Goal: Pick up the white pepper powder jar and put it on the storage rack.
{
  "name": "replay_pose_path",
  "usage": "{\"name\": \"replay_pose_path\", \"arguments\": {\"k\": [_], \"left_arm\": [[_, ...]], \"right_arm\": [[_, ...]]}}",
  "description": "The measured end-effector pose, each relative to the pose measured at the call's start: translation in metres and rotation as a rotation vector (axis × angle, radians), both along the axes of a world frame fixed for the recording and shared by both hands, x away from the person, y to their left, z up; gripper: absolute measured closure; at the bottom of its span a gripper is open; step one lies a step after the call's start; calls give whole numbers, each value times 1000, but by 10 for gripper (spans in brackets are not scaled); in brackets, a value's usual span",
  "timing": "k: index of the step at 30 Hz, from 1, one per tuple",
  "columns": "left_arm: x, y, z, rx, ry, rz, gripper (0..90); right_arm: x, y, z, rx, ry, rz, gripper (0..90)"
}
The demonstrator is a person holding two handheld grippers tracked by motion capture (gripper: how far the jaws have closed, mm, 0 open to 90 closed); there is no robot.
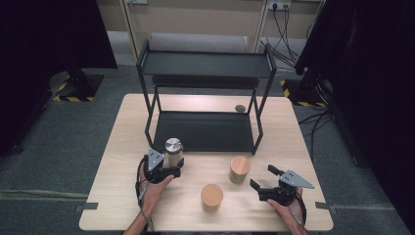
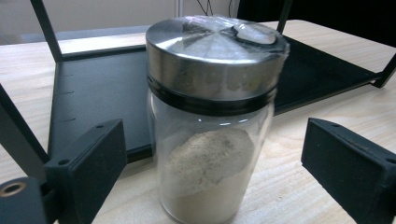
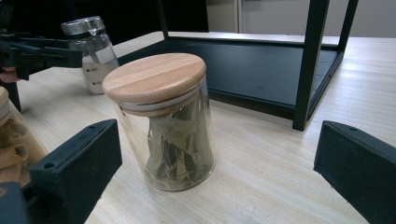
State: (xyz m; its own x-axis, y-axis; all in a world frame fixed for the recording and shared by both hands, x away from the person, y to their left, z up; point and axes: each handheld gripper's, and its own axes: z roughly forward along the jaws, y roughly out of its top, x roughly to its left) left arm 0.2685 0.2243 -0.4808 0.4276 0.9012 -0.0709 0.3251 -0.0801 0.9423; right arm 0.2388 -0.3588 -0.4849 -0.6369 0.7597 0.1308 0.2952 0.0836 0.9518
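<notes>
A person's left hand-held gripper (image 1: 172, 165) stands open around a glass spice jar (image 1: 173, 151) near the front edge of a black two-tier rack (image 1: 205, 66) on a light wooden tabletop (image 1: 122, 147). In the left gripper view, the spice jar (image 2: 212, 116) sits upright between the two black jaws, with a clear gap on either side, so neither jaw touches the glass. The jar has a shiny metal lid covered in clear film and is about half full of pale powder. It rests on the tabletop just in front of the rack's lower shelf (image 2: 98, 88).

At the right side of the tabletop, the right hand-held gripper (image 1: 263, 178) is also open and holds nothing. It points toward a wooden-lidded jar (image 1: 239, 169) standing just in front of the rack's right leg. In the right gripper view this jar (image 3: 161, 119) is upright, holds dried leaves and stands ahead of the spread jaws, nearer the left one and apart from both.

A second wooden-lidded jar (image 1: 211, 197) stands nearer the person, between the two hands. A small dark round object (image 1: 240, 108) lies on the tabletop behind the rack; what it is cannot be told.
</notes>
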Motion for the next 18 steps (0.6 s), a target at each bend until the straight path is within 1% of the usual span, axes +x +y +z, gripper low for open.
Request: {"name": "replay_pose_path", "arguments": {"k": [7, 10, 15, 18], "left_arm": [[6, -1, -1, 2, 3, -5, 118], [9, -2, 0, 13, 3, -10, 137], [12, -3, 0, 14, 4, -3, 186], [14, -3, 0, 20, 7, -11, 234]], "right_arm": [[0, 0, 0, -2, 0, 0, 10], [0, 0, 0, -1, 0, 0, 10], [0, 0, 0, 0, -1, 0, 10], [0, 0, 0, 0, 0, 0, 10]]}}
